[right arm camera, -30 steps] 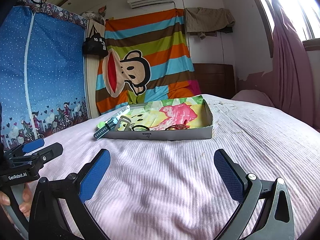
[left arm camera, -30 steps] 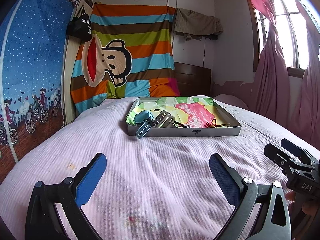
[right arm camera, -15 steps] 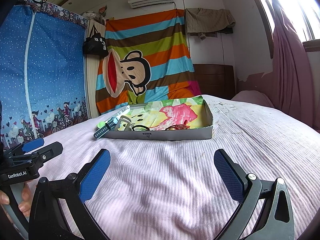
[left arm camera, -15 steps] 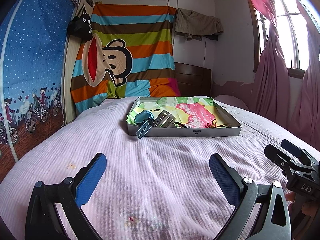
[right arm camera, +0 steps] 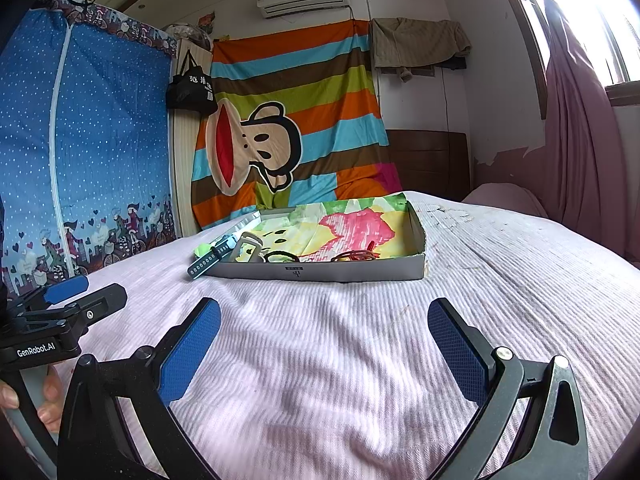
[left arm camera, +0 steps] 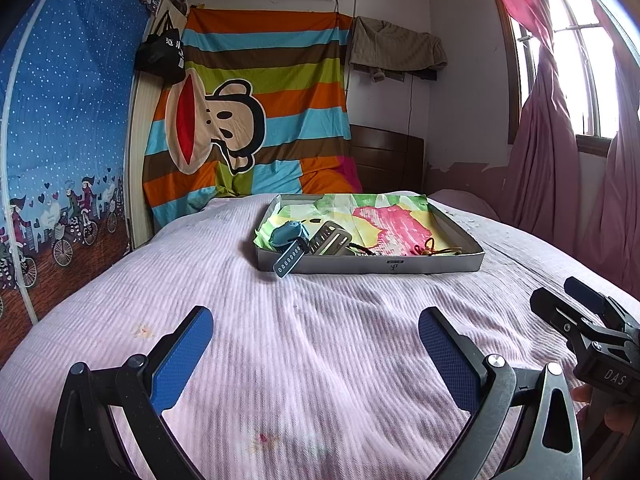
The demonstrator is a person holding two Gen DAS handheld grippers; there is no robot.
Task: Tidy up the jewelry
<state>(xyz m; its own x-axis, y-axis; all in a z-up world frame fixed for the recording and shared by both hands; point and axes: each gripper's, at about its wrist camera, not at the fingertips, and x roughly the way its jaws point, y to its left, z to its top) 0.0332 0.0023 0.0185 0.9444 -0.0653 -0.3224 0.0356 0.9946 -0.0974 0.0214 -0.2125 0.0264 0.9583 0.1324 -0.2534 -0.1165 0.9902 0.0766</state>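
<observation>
A shallow grey box [left arm camera: 440, 263] [right arm camera: 360, 271] lined with colourful paper sits on the pink bedspread ahead of both grippers. In it lie a teal watch [left arm camera: 289, 236] whose strap hangs over the front wall [right arm camera: 204, 263], a grey watch [left arm camera: 330, 237] [right arm camera: 249, 246], a dark bracelet [right arm camera: 282, 256] and a red-brown cord bracelet [left arm camera: 430, 249] [right arm camera: 356, 255]. My left gripper [left arm camera: 316, 344] is open and empty, well short of the box. My right gripper [right arm camera: 324, 340] is open and empty too, and shows at the right edge of the left wrist view [left arm camera: 580, 312].
The bed [left arm camera: 320, 360] fills the foreground. A striped monkey cloth [left arm camera: 248, 128] hangs behind the box, a blue fabric wardrobe [left arm camera: 60, 140] stands on the left, pink curtains [left arm camera: 560, 160] and a window on the right, a wooden headboard [left arm camera: 384, 160] at the back.
The left wrist view has tilted down a little. The box, its contents and both open grippers stay as they were.
</observation>
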